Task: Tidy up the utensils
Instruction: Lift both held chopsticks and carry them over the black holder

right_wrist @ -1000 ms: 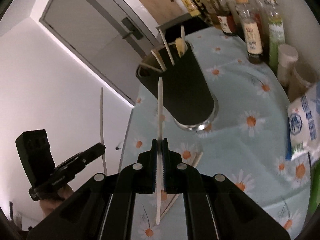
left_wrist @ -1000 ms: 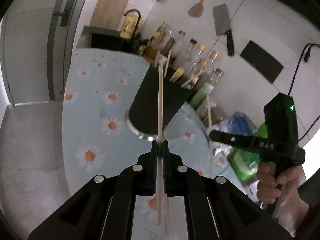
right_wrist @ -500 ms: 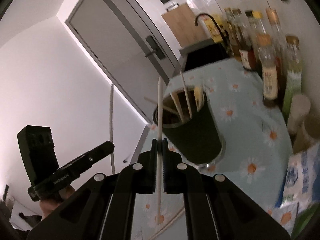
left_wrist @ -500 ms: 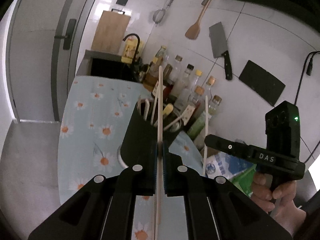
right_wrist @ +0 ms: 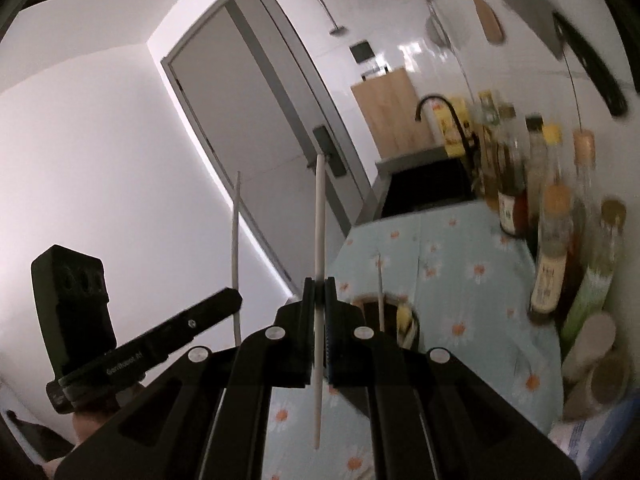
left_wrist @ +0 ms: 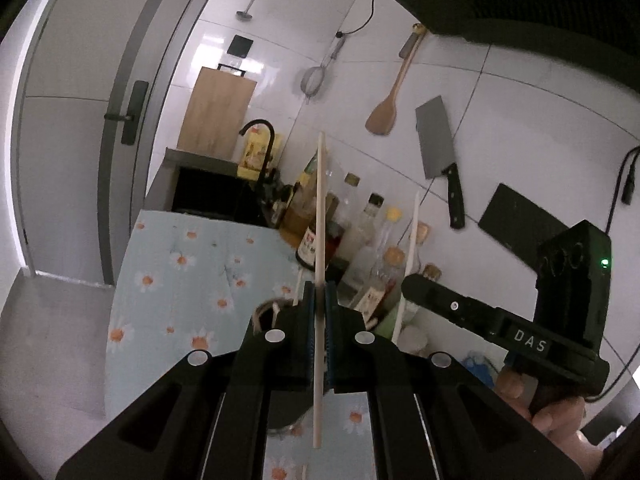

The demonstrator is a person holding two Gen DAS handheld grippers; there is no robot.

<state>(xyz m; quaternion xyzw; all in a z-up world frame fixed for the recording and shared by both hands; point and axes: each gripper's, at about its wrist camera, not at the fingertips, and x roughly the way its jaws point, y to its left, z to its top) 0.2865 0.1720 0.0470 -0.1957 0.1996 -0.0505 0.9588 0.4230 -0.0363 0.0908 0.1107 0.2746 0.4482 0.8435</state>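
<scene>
- A cleaver (left_wrist: 434,142) is hanging blade-up on the white tiled wall, with a wooden spatula (left_wrist: 385,114) hanging just to its left and a wire strainer (left_wrist: 313,82) further left.
- A wooden cutting board (left_wrist: 218,114) is leaning against the wall behind a dark sink (left_wrist: 212,196) with a black curved faucet (left_wrist: 262,148).
- Sauce and oil bottles (left_wrist: 360,224) are standing in a row along the wall.
- A daisy-print cloth (left_wrist: 180,280) is covering the worktop.
- A grey door (left_wrist: 76,120) with a dark handle is standing shut at the left.
- A black cable (left_wrist: 626,184) is hanging at the right.
</scene>
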